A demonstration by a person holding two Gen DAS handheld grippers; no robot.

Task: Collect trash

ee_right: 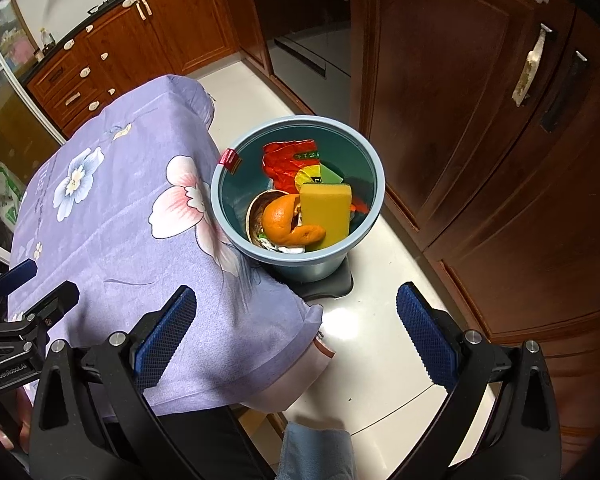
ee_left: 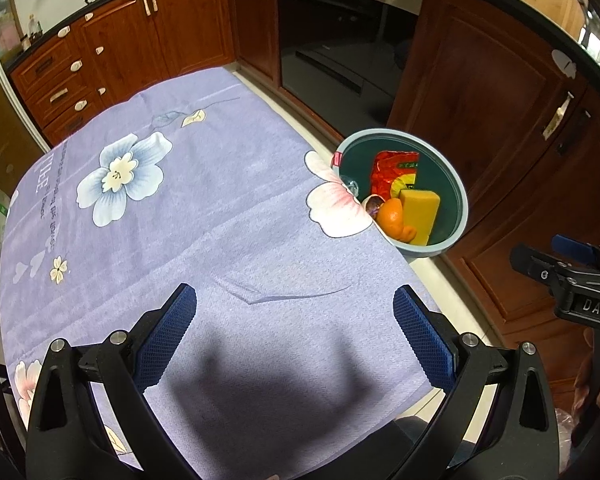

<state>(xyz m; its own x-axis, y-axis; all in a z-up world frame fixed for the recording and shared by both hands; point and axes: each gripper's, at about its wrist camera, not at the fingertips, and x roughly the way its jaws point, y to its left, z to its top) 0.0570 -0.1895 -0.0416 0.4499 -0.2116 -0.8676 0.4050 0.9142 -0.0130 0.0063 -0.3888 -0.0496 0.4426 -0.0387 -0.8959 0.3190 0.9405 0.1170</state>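
Big picture first: the floral tablecloth spreads lilac across the whole table, and in both views its top shows no litter at all, so my read is that the collecting is done or very nearly so. The dark wooden cabinets wall in the far side, leaving a strip of pale floor.

Down on that strip stands the blue waste bin, tucked just beside the table's edge, a sensible spot, since anything lifted off the cloth only has to go over the side. Inside it sits the haul: a crumpled red wrapper at the back, a yellow sponge propped upright against the wall, and orange peel curled in front of it over what looks like a small foil cup.

Now the tools. The left gripper hangs over bare cloth, jaws spread wide, nothing between them. The right gripper hovers at the table's corner facing the bin, jaws equally wide and empty.
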